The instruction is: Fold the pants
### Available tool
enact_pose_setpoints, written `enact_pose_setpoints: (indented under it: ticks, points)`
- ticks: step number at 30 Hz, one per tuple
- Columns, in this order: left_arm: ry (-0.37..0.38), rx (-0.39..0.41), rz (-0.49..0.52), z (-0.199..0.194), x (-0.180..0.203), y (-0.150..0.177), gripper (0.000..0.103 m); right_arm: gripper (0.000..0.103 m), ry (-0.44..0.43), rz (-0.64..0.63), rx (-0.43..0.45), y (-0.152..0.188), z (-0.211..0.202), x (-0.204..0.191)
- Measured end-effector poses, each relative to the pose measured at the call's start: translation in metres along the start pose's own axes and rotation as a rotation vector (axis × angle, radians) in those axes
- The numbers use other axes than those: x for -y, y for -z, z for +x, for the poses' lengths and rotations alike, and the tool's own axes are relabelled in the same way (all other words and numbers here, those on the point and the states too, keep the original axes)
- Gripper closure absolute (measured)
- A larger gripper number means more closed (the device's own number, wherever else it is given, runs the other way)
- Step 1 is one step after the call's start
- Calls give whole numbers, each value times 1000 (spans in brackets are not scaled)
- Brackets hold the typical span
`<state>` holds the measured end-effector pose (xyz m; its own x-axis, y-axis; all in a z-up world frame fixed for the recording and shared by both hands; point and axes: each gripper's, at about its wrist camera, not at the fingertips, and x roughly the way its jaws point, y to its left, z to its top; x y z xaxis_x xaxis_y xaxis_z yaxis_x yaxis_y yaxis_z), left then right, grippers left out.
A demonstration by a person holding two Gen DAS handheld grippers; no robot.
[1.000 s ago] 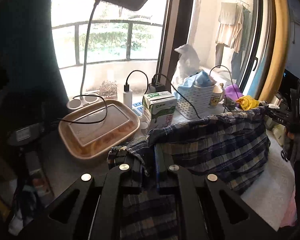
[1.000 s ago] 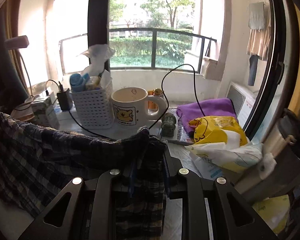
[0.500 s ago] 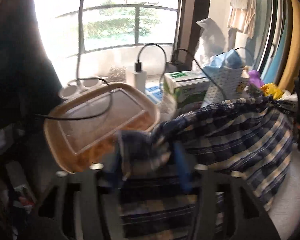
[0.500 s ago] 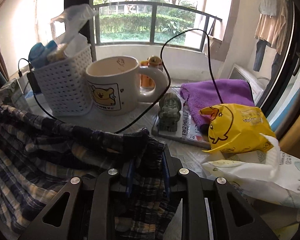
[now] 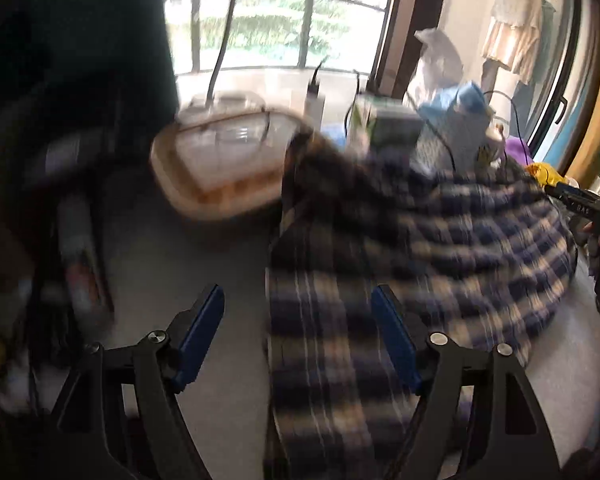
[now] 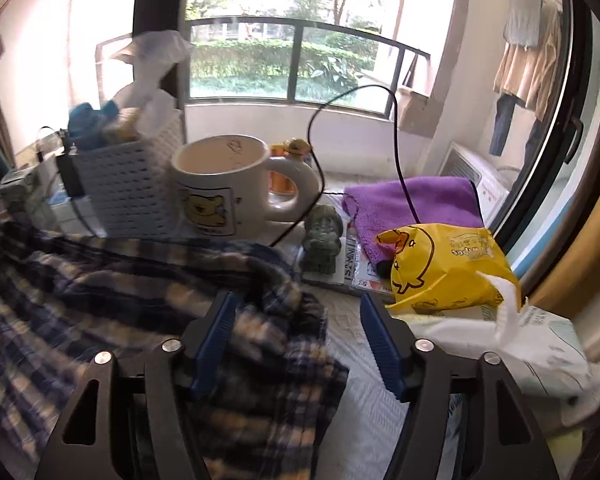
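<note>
Desk: cluttered grey desk under a balcony window; I see both views crowded along its far edge.
Pants: plaid pants heaped mid-desk, blurred; a strip runs toward my near edge.
Left gripper: my left gripper has jaws opening, wide; the strip lies between the blue pads, not pinched.
Right gripper: my right gripper has jaws opening; the pants' bunched corner sits loose between them.
Left view only: brown lidded tray at the far left edge, carton beside it.
Right view only: bear mug, purple towel, yellow duck bag at the far right edge.
Both views: white basket.
</note>
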<state>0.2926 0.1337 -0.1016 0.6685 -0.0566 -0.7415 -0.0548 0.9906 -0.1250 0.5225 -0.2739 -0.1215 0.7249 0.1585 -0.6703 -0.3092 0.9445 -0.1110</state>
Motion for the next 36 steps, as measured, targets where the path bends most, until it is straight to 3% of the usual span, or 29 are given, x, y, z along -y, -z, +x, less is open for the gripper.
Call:
enact_pose_setpoints:
  ticks: [7,10,12,16,18,20,23,27,30,31,33,35,36]
  points:
    - [40,-80,-93,-2,-3,44,27,32,-35,6,18,22,-43,-17]
    - [74,-61,-113,-4,-6,55,28,32,-49,46,-6,41,-53,-17]
    - [80,-47,-71,-5,1,61,48,32,-52,77,-29,59,-58,-16]
    - [50,-41,-40,-3,5,68,69,32,-44,130,-72,90,-63,-13]
    - [32,-42,-48,-2,2,67,85,32,-52,156,-90,104,-65,-10]
    - [26,-47,-53,-4,-2,70,88,32,-73,197,-111,118,-68,-6]
    - [-40,-37,-37,-19,-1,75,88,32,-114,234,-132,130,-69,-3]
    - [-67,39,16,-58,17,77,88,31,-125,267,-141,135,-69,1]
    - [21,68,54,-82,44,83,85,31,-145,277,-136,132,-68,1]
    - [62,72,73,-85,56,85,81,31,-147,273,-134,130,-67,-1]
    - [121,68,142,-84,85,90,52,30,-153,261,-124,125,-67,-4]
    - [166,58,190,-75,110,93,38,30,-160,256,-118,123,-67,-5]
    - [170,49,214,-70,120,95,37,29,-164,250,-116,122,-68,-6]
